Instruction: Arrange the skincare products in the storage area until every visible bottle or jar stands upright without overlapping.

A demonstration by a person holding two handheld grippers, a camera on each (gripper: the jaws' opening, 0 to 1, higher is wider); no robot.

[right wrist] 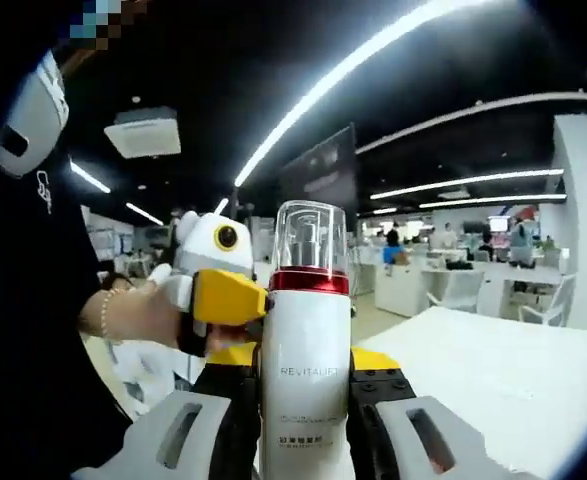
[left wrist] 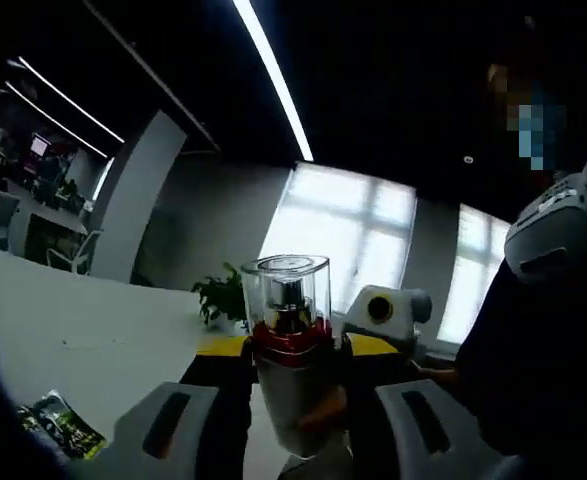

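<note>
Two grippers are meeting on one bottle [right wrist: 306, 370], white-bodied with a red collar and a clear cap. It is being held upright in the air, off the white surface [right wrist: 493, 375].

In the right gripper view, the right gripper [right wrist: 303, 362] is clamping the lower body, with its fingers pressing against both sides at the label. The left gripper [right wrist: 245, 300] is coming in from the left, and its yellow finger is touching the bottle just under the red collar. A person's hand [right wrist: 138, 315] is wrapping that gripper's handle, wrist roughly level.

In the left gripper view, the left gripper [left wrist: 293, 352] is showing the same bottle [left wrist: 291, 350] between its fingers. Both of them are closing against the white body, cap pointing up. The right gripper [left wrist: 388, 312] is sitting just behind the bottle, to the right.

Judgement: this double hold is probably serving as a hand-over or a regrip. One gripper is steadying the body while the other is taking it higher, so the bottle can go down standing rather than tipping.

Both arms are being held raised, and the grippers are facing each other across the bottle. A green sachet [left wrist: 58, 425] is lying flat on the surface [left wrist: 83, 335], well apart from the bottle, and a potted plant [left wrist: 221, 297] is standing far behind.

No storage spot is identifiable from here, so placing the bottle is not yet done.
</note>
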